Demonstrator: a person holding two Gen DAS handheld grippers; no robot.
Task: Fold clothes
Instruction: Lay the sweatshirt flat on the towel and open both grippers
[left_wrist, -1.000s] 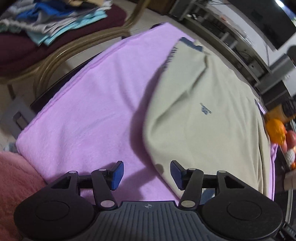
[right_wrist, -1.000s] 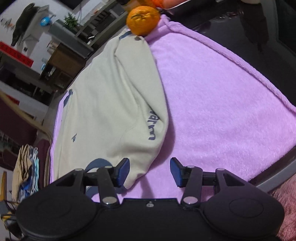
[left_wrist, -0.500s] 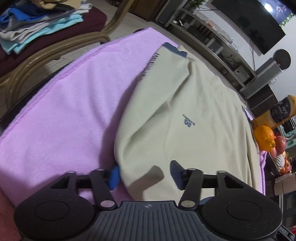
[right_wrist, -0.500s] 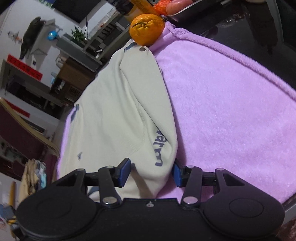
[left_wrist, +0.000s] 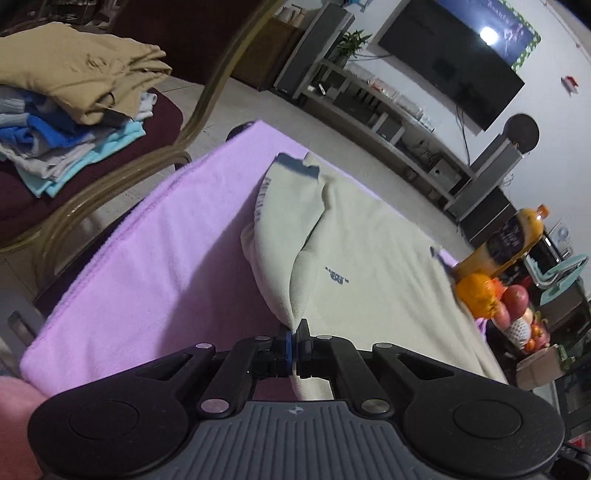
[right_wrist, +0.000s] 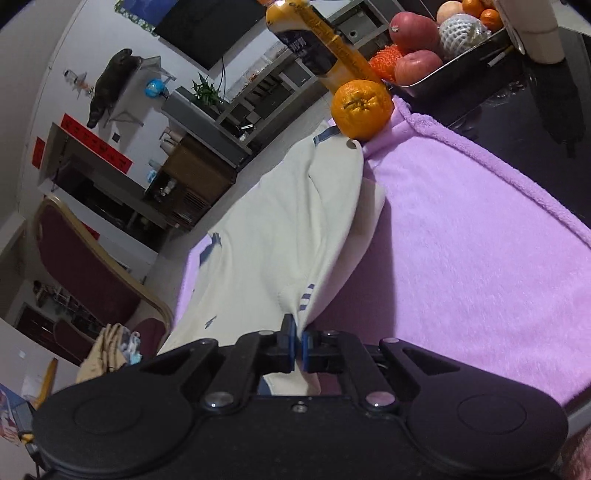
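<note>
A cream sweatshirt (left_wrist: 369, 258) with a small blue logo lies on a purple towel (left_wrist: 166, 266) that covers the table. My left gripper (left_wrist: 294, 341) is shut on the near left edge of the sweatshirt and lifts it into a ridge. In the right wrist view the sweatshirt (right_wrist: 280, 236) shows again on the towel (right_wrist: 461, 240). My right gripper (right_wrist: 298, 341) is shut on its near right edge, by the blue lettering, and the cloth is raised off the towel there.
A chair (left_wrist: 122, 173) at the left holds a pile of folded clothes (left_wrist: 70, 110). An orange (right_wrist: 361, 105), a juice bottle (right_wrist: 317, 44) and a metal tray of fruit (right_wrist: 447, 44) stand at the towel's far right corner. A TV stand is beyond.
Both grippers moved forward onto the sweatshirt's near edge and shut on it. The edge has since been lifted off the towel on both sides.
</note>
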